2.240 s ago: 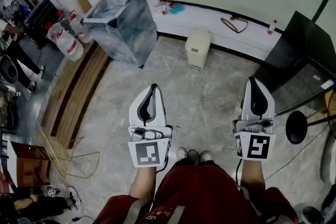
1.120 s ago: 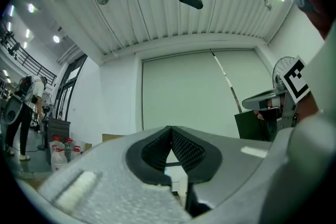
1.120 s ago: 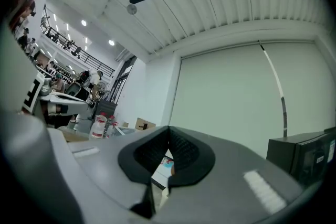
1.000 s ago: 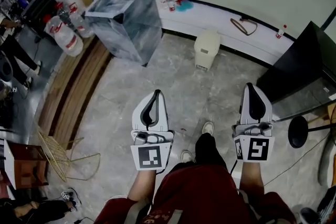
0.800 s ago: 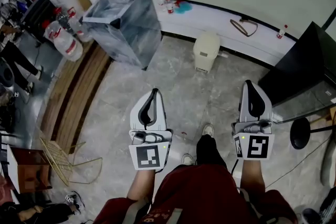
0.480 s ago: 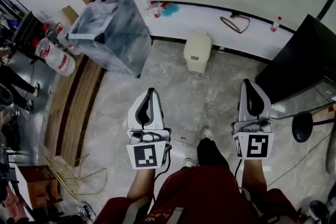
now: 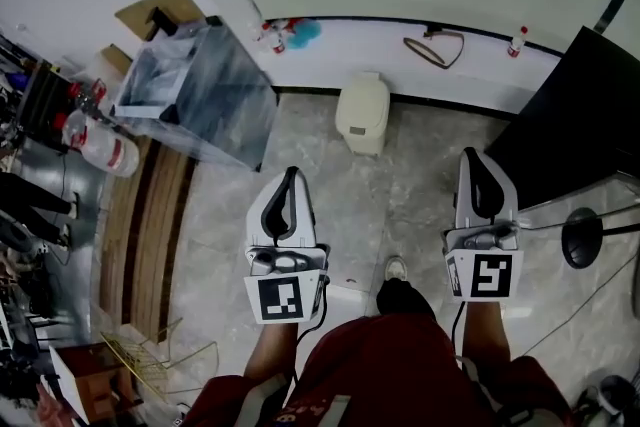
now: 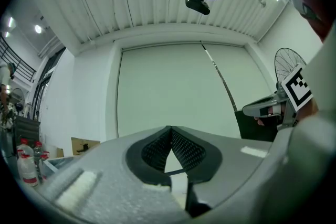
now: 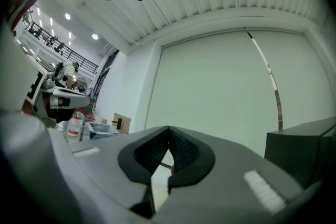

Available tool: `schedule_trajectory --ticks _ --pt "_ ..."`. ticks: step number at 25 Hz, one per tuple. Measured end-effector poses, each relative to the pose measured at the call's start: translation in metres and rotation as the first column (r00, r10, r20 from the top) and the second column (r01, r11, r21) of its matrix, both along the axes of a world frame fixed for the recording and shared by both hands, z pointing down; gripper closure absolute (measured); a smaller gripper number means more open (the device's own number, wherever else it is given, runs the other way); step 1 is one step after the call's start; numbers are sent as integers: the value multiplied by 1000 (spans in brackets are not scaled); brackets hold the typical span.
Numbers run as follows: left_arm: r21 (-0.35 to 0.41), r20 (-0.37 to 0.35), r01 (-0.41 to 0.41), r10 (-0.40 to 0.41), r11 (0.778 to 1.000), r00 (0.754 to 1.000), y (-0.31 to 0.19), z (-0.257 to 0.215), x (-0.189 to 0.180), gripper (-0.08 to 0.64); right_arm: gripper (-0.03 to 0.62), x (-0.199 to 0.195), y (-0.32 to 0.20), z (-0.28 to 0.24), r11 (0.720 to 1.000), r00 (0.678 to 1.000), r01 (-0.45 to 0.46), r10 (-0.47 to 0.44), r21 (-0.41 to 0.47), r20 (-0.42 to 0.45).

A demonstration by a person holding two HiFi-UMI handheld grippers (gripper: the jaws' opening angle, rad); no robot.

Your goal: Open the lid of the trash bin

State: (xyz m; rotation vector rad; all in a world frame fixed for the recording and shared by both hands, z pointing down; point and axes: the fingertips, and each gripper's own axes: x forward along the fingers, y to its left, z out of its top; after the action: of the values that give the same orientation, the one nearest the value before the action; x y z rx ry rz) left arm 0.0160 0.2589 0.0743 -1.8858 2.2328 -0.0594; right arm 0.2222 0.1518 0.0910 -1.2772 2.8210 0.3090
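A small cream trash bin point(image 7: 362, 114) with its lid down stands on the floor by the white wall, ahead of me in the head view. My left gripper point(image 7: 291, 173) is held level at the lower left of the bin, well short of it, jaws shut and empty. My right gripper point(image 7: 478, 155) is level to the bin's lower right, also shut with nothing in it. In the left gripper view the left gripper point(image 8: 170, 128) faces the pale wall, tips together. The right gripper point(image 9: 169, 128) looks the same in the right gripper view. The bin shows in neither gripper view.
A large box wrapped in clear plastic point(image 7: 195, 95) stands left of the bin. Water bottles point(image 7: 100, 147) lie at far left. A black cabinet point(image 7: 578, 110) stands at right, a fan base point(image 7: 582, 244) below it. My foot point(image 7: 396, 269) shows on the marble floor.
I have walked forward: the bin and the wall have come nearer, and the bin now sits between the two grippers' lines. Both grippers stayed shut and level.
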Motion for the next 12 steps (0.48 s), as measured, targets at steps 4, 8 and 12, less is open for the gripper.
schedule_trajectory --ticks 4,8,12 --pt "-8 5 -1 1 1000 1000 -38 1 -1 555 592 7 -38 5 1000 1000 -22 22 -2 14" --pt "6 13 -23 23 1000 1000 -78 -3 6 555 592 16 -74 6 999 999 -43 43 1 23" --pt "12 20 -39 39 999 999 -114 -6 11 555 592 15 -104 2 999 998 -43 43 5 34"
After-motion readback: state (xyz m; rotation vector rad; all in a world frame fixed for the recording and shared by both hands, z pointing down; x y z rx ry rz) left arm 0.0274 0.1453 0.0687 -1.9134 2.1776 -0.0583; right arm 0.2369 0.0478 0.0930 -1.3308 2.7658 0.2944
